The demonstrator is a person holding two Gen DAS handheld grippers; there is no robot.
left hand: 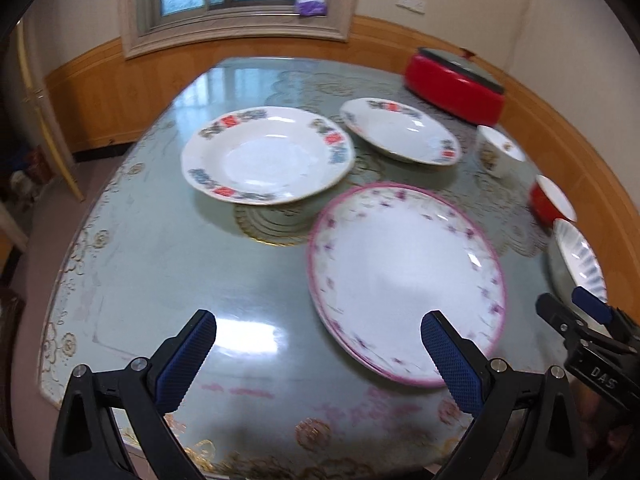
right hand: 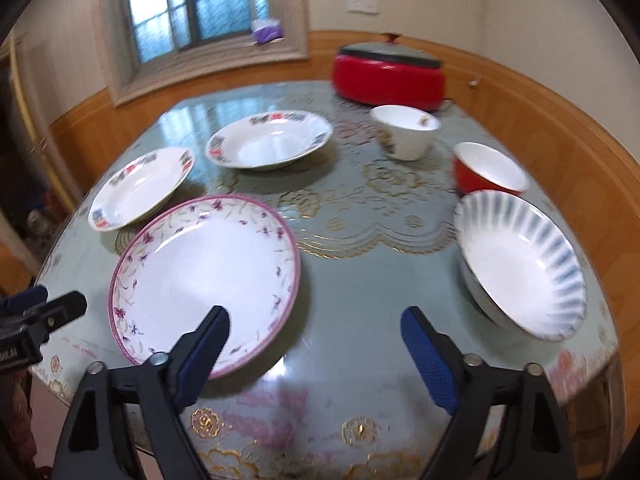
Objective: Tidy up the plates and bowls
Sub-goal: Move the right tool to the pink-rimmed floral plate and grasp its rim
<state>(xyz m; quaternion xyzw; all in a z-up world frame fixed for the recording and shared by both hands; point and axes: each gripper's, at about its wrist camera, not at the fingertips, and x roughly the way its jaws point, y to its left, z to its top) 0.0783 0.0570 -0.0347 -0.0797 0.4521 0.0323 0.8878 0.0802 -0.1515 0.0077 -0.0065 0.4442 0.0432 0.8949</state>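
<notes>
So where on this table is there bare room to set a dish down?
Bare table lies left of the pink-rimmed plate, below the patterned plate. Another gap runs between the pink-rimmed plate and the ribbed bowl. The bowls by the red cooker are crowded.

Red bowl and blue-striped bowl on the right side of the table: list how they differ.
The red bowl is red outside with a plain white inside; the blue-striped bowl is white with blue streaks fanning around its rim. The red bowl looks smaller and steeper-walled; the blue-striped bowl is wider and shallower, almost a deep plate. The red bowl sits farther back; the blue-striped bowl is nearer the table's front edge. Both stand upright, empty, close together.
</notes>
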